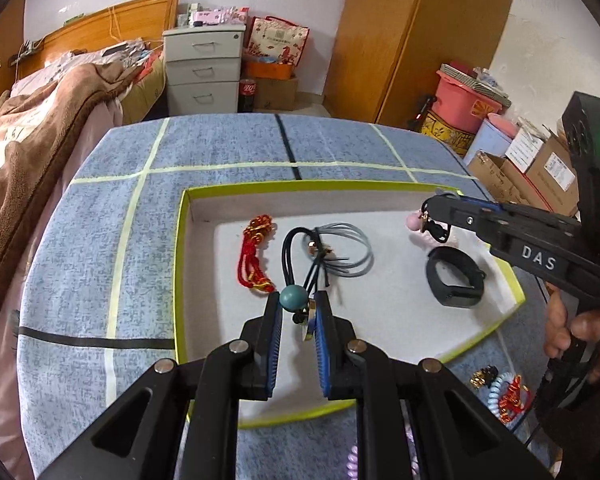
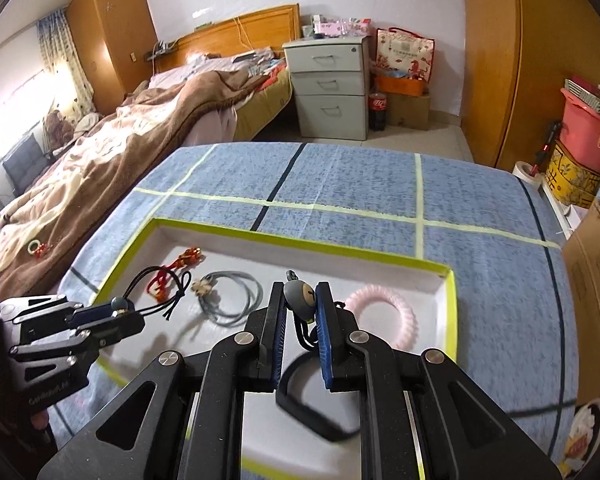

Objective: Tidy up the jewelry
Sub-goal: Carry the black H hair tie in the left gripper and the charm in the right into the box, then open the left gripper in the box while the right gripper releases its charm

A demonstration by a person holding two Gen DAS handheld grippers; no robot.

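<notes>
While tool-held, cord [image 1: 300,256] lengthwise away.

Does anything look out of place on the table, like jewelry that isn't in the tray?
Yes. A small pile lies on the blue cloth outside the yellow-rimmed white tray, near its right corner: a pale blue coiled band, a red knotted cord, a dark gold-flecked piece. The rest sits inside.

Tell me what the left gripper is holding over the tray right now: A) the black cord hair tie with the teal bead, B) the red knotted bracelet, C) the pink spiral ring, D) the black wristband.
A: the left gripper is shut on the teal bead hair tie, its black cords trailing into the tray; the black wristband and the red knotted bracelet lie loose on the tray floor.
</notes>
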